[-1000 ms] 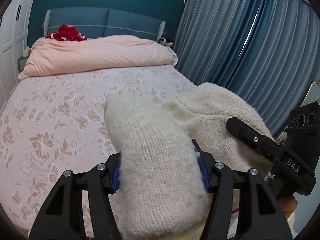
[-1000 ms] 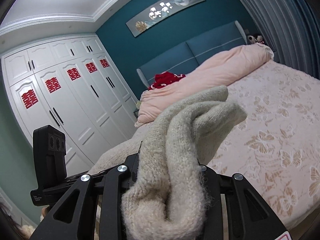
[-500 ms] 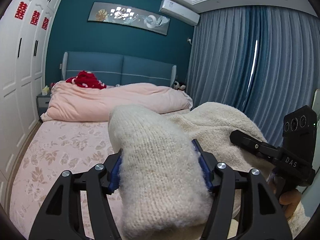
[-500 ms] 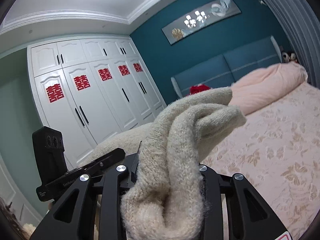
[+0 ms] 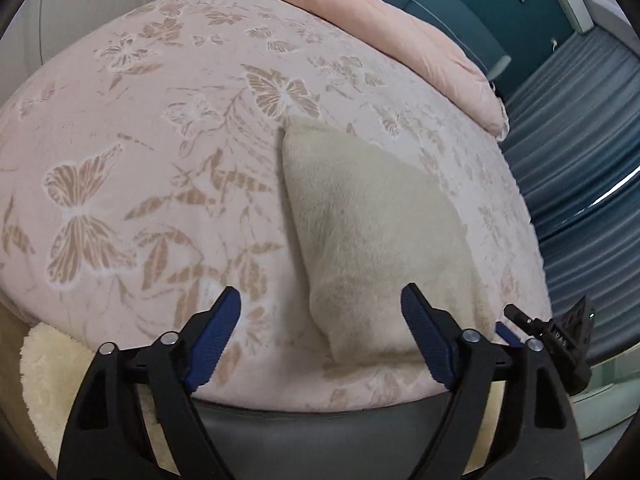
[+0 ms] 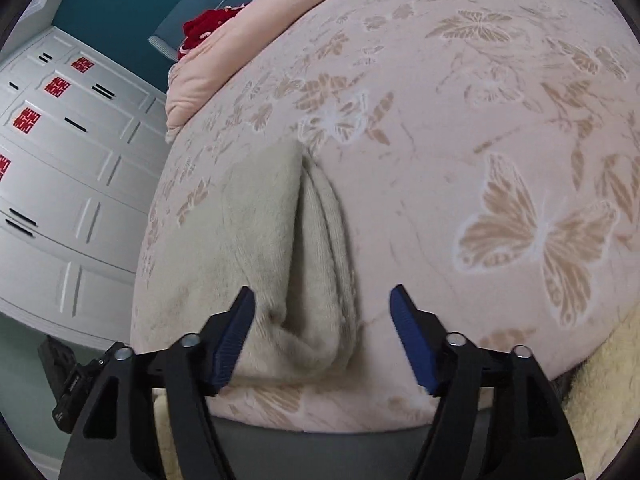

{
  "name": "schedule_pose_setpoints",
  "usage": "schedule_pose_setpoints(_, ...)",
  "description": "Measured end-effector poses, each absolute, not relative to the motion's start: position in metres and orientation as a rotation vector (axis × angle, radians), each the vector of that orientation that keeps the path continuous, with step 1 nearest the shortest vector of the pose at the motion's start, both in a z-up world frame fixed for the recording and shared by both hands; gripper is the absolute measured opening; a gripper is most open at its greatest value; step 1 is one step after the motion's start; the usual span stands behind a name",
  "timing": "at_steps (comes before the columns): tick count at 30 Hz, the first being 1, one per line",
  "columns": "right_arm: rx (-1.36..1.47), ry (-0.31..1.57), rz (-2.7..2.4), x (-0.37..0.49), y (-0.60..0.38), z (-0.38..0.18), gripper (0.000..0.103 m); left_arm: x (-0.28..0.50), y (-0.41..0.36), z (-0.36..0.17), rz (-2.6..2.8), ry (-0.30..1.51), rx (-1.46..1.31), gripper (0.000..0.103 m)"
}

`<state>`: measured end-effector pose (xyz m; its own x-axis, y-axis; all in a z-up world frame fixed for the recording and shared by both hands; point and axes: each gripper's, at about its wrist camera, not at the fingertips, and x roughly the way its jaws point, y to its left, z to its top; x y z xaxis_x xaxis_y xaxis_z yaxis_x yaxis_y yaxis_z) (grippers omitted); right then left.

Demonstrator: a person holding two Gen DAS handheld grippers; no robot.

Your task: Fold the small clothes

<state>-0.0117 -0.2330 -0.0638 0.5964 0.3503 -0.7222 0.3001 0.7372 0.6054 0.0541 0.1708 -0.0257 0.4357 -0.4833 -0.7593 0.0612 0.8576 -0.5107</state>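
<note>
A cream knitted garment [image 5: 360, 220] lies folded and flat on the pink butterfly-print bedspread [image 5: 140, 160], close to the foot edge of the bed. My left gripper [image 5: 320, 300] hovers over its near left corner, jaws opening wide, and the blue pads [image 5: 420, 328] stand clear of the knit. In the right wrist view the same garment [image 6: 272, 240] shows a rolled double edge on its right side. My right gripper [image 6: 322, 298] stands over that near end, jaws opening, with the knit between them and untouched. Each gripper shows at the rim of the other's view: right gripper [image 5: 556, 332], left gripper [image 6: 72, 376].
A rolled pink duvet [image 5: 400, 28] and a red cloth [image 6: 204, 26] lie at the head of the bed by the blue headboard. Blue curtains [image 5: 580, 160] hang on one side, white wardrobe doors [image 6: 60, 180] on the other. A fluffy cream rug [image 5: 44, 368] lies below the bed's dark foot edge [image 5: 320, 428].
Both grippers dropped from chest height down to the bed's foot edge and tilted downward. The garment they held aloft now lies flat on the bedspread, released from both sets of jaws.
</note>
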Motion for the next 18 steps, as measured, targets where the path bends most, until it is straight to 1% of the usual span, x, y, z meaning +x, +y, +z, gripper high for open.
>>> schedule_pose_setpoints(2,0.770,1.004,0.063,0.018,-0.228,-0.072,0.085,0.072,0.165,-0.021,-0.396,1.060,-0.491,0.095)
schedule_pose_setpoints(3,0.765,1.045,0.079,0.033,-0.223,-0.081,0.086,0.080,0.160,-0.024,-0.435,1.068,-0.520,0.097)
schedule_pose_setpoints(5,0.773,1.126,0.070,0.054,-0.214,-0.096,0.085,0.099,0.146,-0.042,-0.434,1.164,-0.560,0.097)
schedule_pose_setpoints(7,0.787,1.130,0.080,0.054,-0.205,-0.103,0.086,0.109,0.137,-0.071,-0.432,1.299,-0.644,0.097)
schedule_pose_setpoints(8,0.782,1.123,0.085,0.050,-0.203,-0.102,0.086,0.106,0.136,-0.080,-0.432,1.335,-0.699,0.097)
schedule_pose_setpoints(9,0.779,1.127,0.088,0.046,-0.201,-0.102,0.086,0.101,0.136,-0.087,-0.455,1.344,-0.753,0.097)
schedule_pose_setpoints(11,0.801,1.149,0.105,0.032,-0.202,-0.106,0.086,0.089,0.136,-0.093,-0.470,1.344,-0.764,0.096)
schedule_pose_setpoints(13,0.848,1.169,0.120,0.016,-0.206,-0.113,0.086,0.079,0.130,-0.101,-0.527,1.377,-0.736,0.088)
schedule_pose_setpoints(14,0.894,1.180,0.137,0.010,-0.207,-0.120,0.086,0.074,0.126,-0.105,-0.543,1.400,-0.710,0.071)
schedule_pose_setpoints(15,0.944,1.177,0.152,0.006,-0.207,-0.126,0.087,0.070,0.123,-0.108,-0.567,1.409,-0.692,0.058)
schedule_pose_setpoints(16,0.974,1.165,0.161,0.005,-0.205,-0.129,0.087,0.067,0.123,-0.109,-0.580,1.402,-0.693,0.053)
schedule_pose_setpoints(17,0.967,1.159,0.179,0.007,-0.200,-0.128,0.086,0.067,0.124,-0.110,-0.586,1.393,-0.711,0.044)
schedule_pose_setpoints(18,0.958,1.154,0.239,0.013,-0.194,-0.125,0.058,0.067,0.127,-0.110,-0.585,1.392,-0.737,0.038)
